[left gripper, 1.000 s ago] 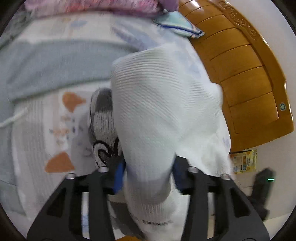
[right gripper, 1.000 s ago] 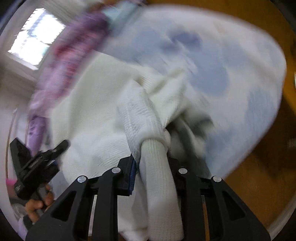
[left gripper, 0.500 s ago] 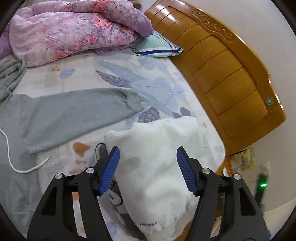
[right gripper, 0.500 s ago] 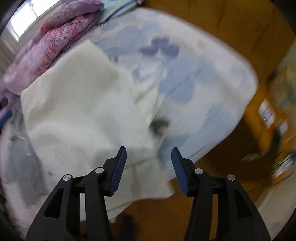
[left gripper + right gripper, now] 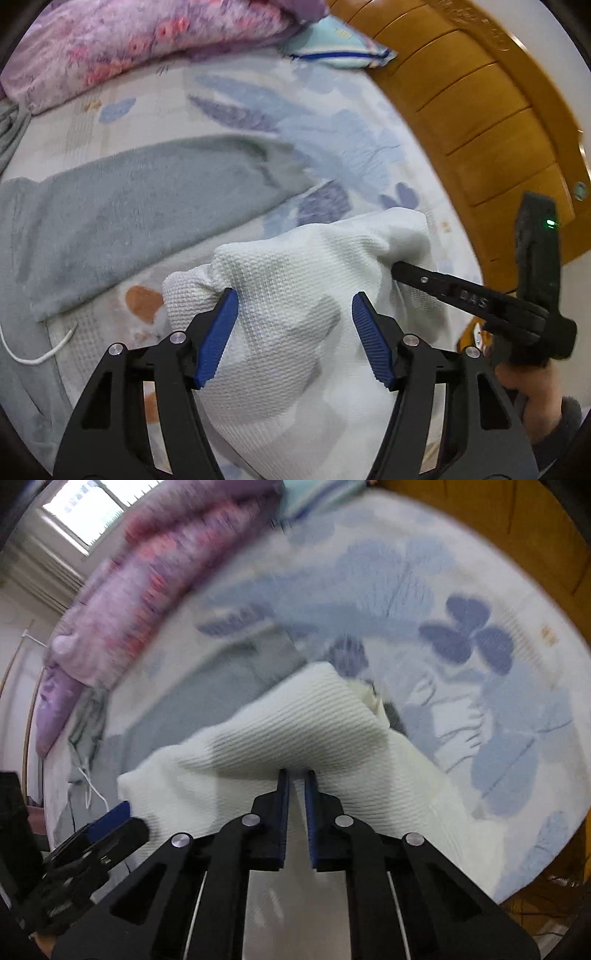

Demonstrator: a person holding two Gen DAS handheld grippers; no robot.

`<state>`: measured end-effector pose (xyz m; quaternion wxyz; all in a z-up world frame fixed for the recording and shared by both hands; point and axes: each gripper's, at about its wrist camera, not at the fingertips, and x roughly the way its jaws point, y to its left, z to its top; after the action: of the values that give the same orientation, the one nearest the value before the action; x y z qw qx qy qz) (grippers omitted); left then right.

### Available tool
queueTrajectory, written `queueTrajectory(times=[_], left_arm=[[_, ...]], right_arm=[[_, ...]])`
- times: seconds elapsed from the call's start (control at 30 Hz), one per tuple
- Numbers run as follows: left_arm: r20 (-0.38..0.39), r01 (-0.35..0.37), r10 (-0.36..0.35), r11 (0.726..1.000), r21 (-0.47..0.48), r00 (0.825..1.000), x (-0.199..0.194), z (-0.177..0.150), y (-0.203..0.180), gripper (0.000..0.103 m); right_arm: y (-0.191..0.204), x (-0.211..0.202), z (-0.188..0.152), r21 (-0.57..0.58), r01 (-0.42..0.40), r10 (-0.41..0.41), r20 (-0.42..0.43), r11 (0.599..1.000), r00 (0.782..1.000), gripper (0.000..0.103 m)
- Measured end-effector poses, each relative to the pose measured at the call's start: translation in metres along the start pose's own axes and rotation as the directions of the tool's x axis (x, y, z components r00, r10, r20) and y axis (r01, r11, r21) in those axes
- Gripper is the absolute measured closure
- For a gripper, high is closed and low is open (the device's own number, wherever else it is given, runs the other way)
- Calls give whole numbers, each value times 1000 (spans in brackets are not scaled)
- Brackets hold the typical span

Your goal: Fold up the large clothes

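Observation:
A white knit sweater [image 5: 295,295] lies folded in a bundle on the bed near its foot corner. My left gripper [image 5: 291,314] is open, its blue pads on either side of the bundle just above it. In the right wrist view the sweater [image 5: 303,731] rises in a ridge in front of my right gripper [image 5: 296,775], whose jaws are almost closed on a fold of it. The right gripper also shows in the left wrist view [image 5: 461,295], its tip against the sweater's right edge.
A grey fleece garment [image 5: 129,206] lies spread to the left with a white cord [image 5: 40,354]. A pink floral quilt [image 5: 140,48] and a striped pillow [image 5: 340,48] are at the back. The wooden footboard [image 5: 491,122] curves along the right.
Both grippers let go of the sweater and opened half a second ago. Now the left hovers open over the bundle and the right has closed on a fold of it.

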<state>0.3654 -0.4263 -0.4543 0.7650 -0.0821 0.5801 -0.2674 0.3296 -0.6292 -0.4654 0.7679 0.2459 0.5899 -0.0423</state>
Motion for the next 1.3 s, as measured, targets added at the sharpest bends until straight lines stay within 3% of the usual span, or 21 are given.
queueTrajectory(times=[0.23, 0.4, 0.5, 0.6, 0.67, 0.73, 0.87, 0.93, 1.1, 1.23, 1.3], left_arm=[[-25, -67, 67, 998, -3, 997, 40, 23, 17, 38], [-32, -37, 36, 999, -31, 999, 41, 31, 27, 38], [-15, 20, -20, 999, -36, 1000, 26, 26, 29, 38], [17, 93, -93, 994, -62, 996, 3, 17, 35, 36], [43, 111, -108, 992, -67, 993, -12, 9, 36, 36], [45, 121, -118, 989, -84, 992, -23, -1, 40, 35], [48, 92, -86, 985, -144, 995, -45, -30, 66, 28], [31, 59, -54, 985, -163, 998, -51, -45, 82, 28], [-38, 5, -14, 974, -229, 999, -59, -83, 120, 28], [-39, -25, 17, 971, -237, 999, -79, -104, 131, 20], [-33, -26, 19, 969, -247, 999, -92, -115, 134, 16]], right_arm=[[7, 34, 30, -19, 49, -50, -59, 999, 997, 103], [0, 40, 42, 66, 17, -14, -58, 998, 998, 103], [2, 26, 34, 41, 5, -4, -45, 999, 999, 103], [2, -4, 15, 37, -37, 37, -17, 999, 999, 93], [2, -31, -9, -3, -17, 17, 11, 1000, 1000, 68], [2, -48, -34, -24, 6, -5, 26, 1000, 1000, 58], [5, -55, -86, -23, -36, 35, -55, 999, 998, 54], [13, -40, -109, -87, 9, -17, -97, 996, 995, 48], [7, -15, -122, -38, 67, -70, -75, 997, 995, 39], [37, -35, -129, -82, 186, -190, -34, 979, 981, 38], [63, -47, -139, -127, 205, -208, -6, 970, 978, 38]])
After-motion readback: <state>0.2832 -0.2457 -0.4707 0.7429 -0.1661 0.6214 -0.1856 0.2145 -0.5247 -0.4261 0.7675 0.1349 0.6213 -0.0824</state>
